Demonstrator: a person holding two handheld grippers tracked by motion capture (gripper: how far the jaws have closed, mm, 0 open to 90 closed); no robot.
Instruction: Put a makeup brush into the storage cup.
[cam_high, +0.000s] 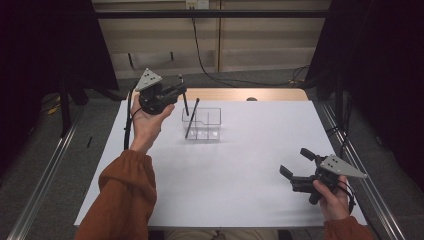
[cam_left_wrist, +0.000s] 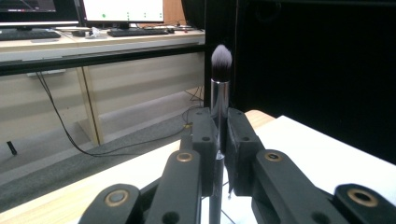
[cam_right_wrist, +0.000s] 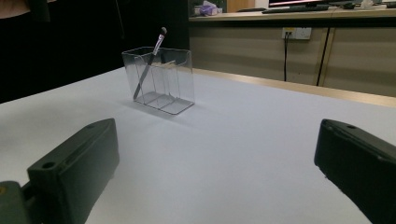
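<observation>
Orange sleeves enter at the near edge of the high view, each hand carrying a black two-jaw gripper over the white table (cam_high: 240, 190). At the far left the left gripper (cam_high: 183, 90) is clamped on a slim black-handled makeup brush (cam_high: 184, 100), held nearly upright just above the far left corner of the clear plastic divided organiser box (cam_high: 210, 122); a second thin dark brush (cam_high: 192, 118) already leans in the box's left compartment. At the near right the right gripper (cam_high: 295, 162) hovers low with its jaws spread apart and nothing between them, well apart from the box. Judging by this, the step in hand is carrying the brush to the box, and the next move calls for lining the handle's lower end over an open compartment, lowering it inside, then releasing. In the left gripper view the jaws press together on the brush's shiny silver ferrule (cam_left_wrist: 219, 100), with its rounded tuft of dark, pale-tipped bristles (cam_left_wrist: 221, 57) standing upright above them and the black handle running down below. In the right gripper view the two black jaws stand wide at the bottom corners, and farther off the clear box (cam_right_wrist: 161, 81) sits on the white surface with the thin brush (cam_right_wrist: 150, 63) tilted inside, bristle end up.
</observation>
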